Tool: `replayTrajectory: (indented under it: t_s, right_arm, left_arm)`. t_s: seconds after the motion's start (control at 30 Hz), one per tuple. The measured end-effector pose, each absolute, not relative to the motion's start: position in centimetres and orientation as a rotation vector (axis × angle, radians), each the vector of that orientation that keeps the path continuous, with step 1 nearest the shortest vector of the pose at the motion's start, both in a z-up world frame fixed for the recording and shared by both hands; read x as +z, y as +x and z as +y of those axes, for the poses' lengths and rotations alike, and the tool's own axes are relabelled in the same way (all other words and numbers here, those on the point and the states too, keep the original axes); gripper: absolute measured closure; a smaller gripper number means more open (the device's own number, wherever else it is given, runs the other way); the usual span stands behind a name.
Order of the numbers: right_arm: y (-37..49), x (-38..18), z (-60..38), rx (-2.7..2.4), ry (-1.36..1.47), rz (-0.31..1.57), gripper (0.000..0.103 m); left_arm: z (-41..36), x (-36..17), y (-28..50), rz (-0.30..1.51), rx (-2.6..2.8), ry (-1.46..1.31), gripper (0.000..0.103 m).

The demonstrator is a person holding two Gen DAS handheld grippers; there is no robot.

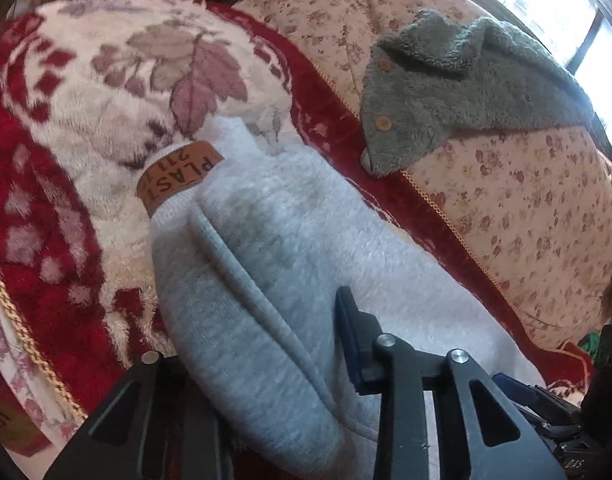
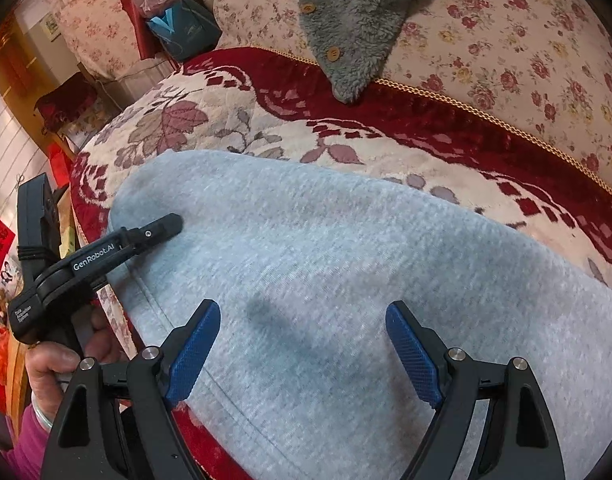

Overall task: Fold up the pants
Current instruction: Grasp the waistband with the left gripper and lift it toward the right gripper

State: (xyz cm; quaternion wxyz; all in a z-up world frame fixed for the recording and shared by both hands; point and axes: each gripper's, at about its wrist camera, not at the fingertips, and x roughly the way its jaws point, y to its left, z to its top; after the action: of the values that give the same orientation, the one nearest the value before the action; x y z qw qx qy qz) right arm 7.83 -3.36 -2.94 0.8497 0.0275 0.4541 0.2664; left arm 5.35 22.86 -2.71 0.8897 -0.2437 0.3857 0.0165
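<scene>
The light grey sweatpants (image 1: 266, 264) lie folded on a red and cream floral blanket (image 1: 66, 120), with a brown leather waist label (image 1: 178, 176) showing. My left gripper (image 1: 266, 360) is shut on a thick fold of the pants; only its right finger (image 1: 354, 344) shows, the other is under the cloth. In the right wrist view the left gripper (image 2: 162, 228) grips the pants' left edge (image 2: 122, 216). My right gripper (image 2: 302, 352) is open and empty, its blue pads (image 2: 194, 352) hovering just above the pants (image 2: 346, 264).
A grey fleece garment with wooden buttons (image 1: 458, 92) lies on a floral quilt (image 1: 526, 208) behind the blanket; it also shows in the right wrist view (image 2: 354, 16). A teal bag (image 2: 182, 28) and room clutter are at the far left.
</scene>
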Motion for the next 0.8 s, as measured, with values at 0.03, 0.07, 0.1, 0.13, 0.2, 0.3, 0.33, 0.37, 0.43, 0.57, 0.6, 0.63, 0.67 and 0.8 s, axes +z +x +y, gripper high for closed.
replayTrajectory:
  t_s: [0.03,0.07,0.1,0.13,0.2,0.3,0.33,0.37,0.43,0.57,0.6,0.63,0.67,0.8]
  right_arm:
    - [7.7,-2.9,-3.5,0.562,0.057,0.955,0.014]
    - [7.6,-2.8,-3.6,0.562,0.054,0.954,0.014]
    - [7.5,-2.7,-3.7,0.561,0.051,0.951,0.014]
    - [7.4,-2.6,-3.9,0.559,0.052,0.949,0.014]
    - [7.2,-2.5,-4.5,0.551,0.058,0.95,0.014]
    - [6.8,-2.1,-5.9,0.528,0.064,0.937,0.014]
    - [6.8,-2.0,-6.3,0.519,0.066,0.935,0.014]
    - [6.7,-1.9,-6.8,0.506,0.069,0.935,0.014]
    - [6.9,-1.8,-7.9,0.479,0.083,0.938,0.014]
    - [7.0,-1.4,-9.9,0.442,0.101,0.933,0.014]
    - [7.0,-1.3,-10.5,0.434,0.109,0.928,0.014]
    - [7.0,-1.2,-10.9,0.428,0.116,0.926,0.014]
    - [7.1,-1.1,-11.5,0.422,0.123,0.927,0.014]
    - [7.6,-1.1,-14.0,0.366,0.132,0.934,0.014]
  left_arm:
    - [22.7,-2.4,5.3,0.795,0.037,-0.496,0.073]
    - [22.3,-1.7,5.1,0.782,0.036,-0.48,0.073]
    - [22.1,-1.2,4.9,0.771,0.035,-0.466,0.073]
    - [21.8,-0.7,4.7,0.761,0.034,-0.451,0.073]
    - [20.9,0.6,4.3,0.735,0.029,-0.415,0.074]
    - [19.4,2.6,3.6,0.694,0.015,-0.347,0.074]
    - [18.9,3.1,3.4,0.681,0.008,-0.328,0.075]
    - [18.3,3.8,3.1,0.666,-0.001,-0.304,0.075]
    - [16.9,5.0,2.5,0.641,-0.025,-0.261,0.076]
    - [13.0,7.0,0.7,0.591,-0.075,-0.129,0.077]
    - [11.9,7.2,0.3,0.582,-0.087,-0.092,0.077]
    - [10.3,7.2,-0.3,0.569,-0.105,-0.04,0.077]
    - [9.3,7.2,-0.7,0.561,-0.118,-0.007,0.077]
    - [4.7,5.8,-2.4,0.552,-0.197,0.104,0.077]
